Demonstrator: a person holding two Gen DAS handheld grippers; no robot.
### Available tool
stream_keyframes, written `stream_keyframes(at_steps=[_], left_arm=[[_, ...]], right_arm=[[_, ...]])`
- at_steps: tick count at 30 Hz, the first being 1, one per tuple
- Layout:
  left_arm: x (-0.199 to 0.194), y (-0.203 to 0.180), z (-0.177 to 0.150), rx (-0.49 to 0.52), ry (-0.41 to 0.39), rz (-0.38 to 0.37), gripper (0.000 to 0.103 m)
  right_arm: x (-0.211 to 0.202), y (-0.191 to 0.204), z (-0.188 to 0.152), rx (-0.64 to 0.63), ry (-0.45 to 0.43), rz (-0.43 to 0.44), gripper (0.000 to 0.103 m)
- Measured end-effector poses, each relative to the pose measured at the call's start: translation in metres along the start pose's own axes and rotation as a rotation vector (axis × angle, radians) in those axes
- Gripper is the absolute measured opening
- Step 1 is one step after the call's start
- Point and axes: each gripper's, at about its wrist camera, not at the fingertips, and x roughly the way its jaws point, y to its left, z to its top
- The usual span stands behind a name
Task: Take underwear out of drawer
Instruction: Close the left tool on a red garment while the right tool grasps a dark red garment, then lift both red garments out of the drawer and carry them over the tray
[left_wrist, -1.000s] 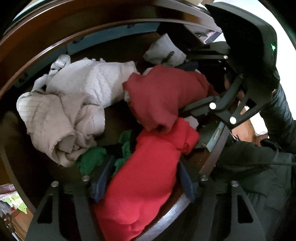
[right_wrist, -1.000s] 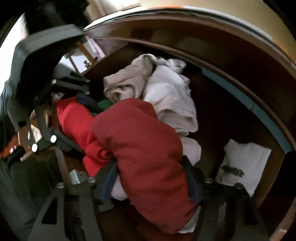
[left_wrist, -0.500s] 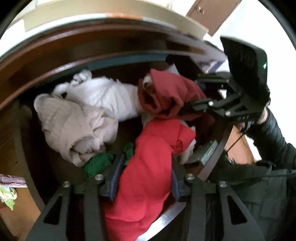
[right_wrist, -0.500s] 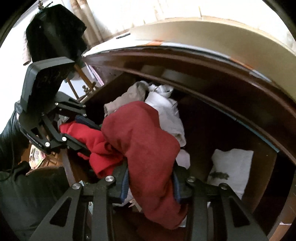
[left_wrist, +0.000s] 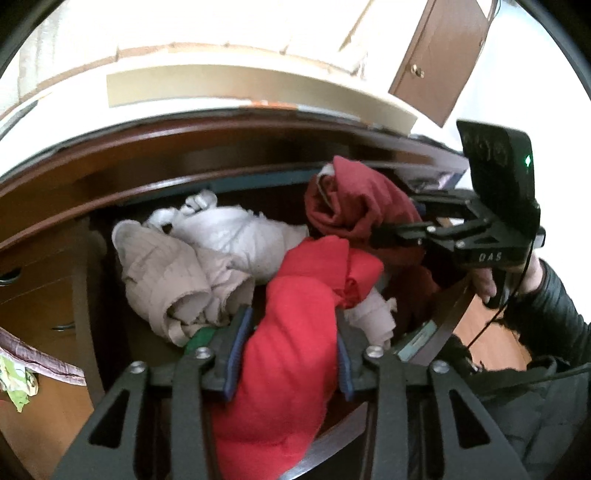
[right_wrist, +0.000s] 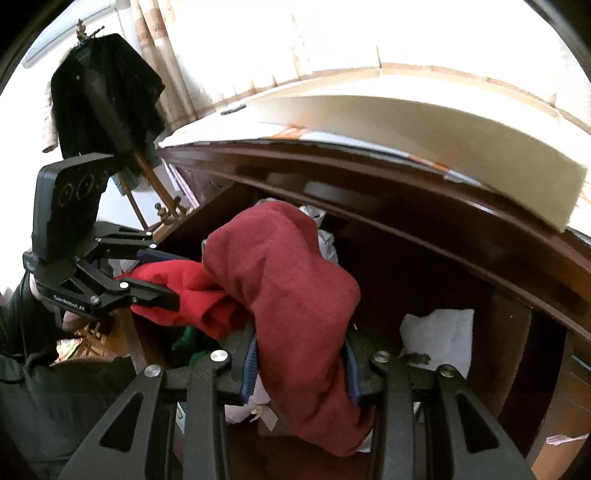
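1. The dark wooden drawer (left_wrist: 155, 192) stands open, with clothes heaped inside.
2. A beige and white bundle (left_wrist: 192, 266) lies inside the drawer, toward its back left.
3. The dark red underwear (right_wrist: 295, 295) is lifted above the drawer's right half, pinched between the right gripper (right_wrist: 299, 365) fingers.
4. The bright red underwear (left_wrist: 295, 332) is raised over the drawer's front edge; the left gripper (left_wrist: 286, 350) fingers are closing, pressed on it.
5. A white folded cloth (right_wrist: 439, 336) lies at the drawer's right end.
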Motion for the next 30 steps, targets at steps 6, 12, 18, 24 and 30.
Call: stream_keyframes(at_steps=[6, 12, 18, 24, 30], left_arm=[[-0.006, 0.003, 0.000, -0.073, -0.070, -0.031, 0.039], [-0.019, 0.012, -0.002, -0.134, -0.135, -0.051, 0.030], [-0.030, 0.010, 0.000, -0.134, -0.198, -0.067, 0.028], [-0.035, 0.007, 0.002, -0.135, -0.227, -0.052, 0.028], [-0.037, 0.004, 0.004, -0.122, -0.277, -0.022, 0.028]], right_arm=[[-0.003, -0.002, 0.001, 0.018, -0.024, 0.000, 0.040], [-0.006, -0.002, -0.003, 0.024, -0.037, -0.001, 0.040], [-0.012, -0.002, -0.006, 0.019, -0.061, -0.009, 0.040], [-0.016, -0.001, -0.008, 0.018, -0.078, -0.018, 0.040], [-0.022, 0.000, -0.011, 0.011, -0.098, -0.027, 0.040]])
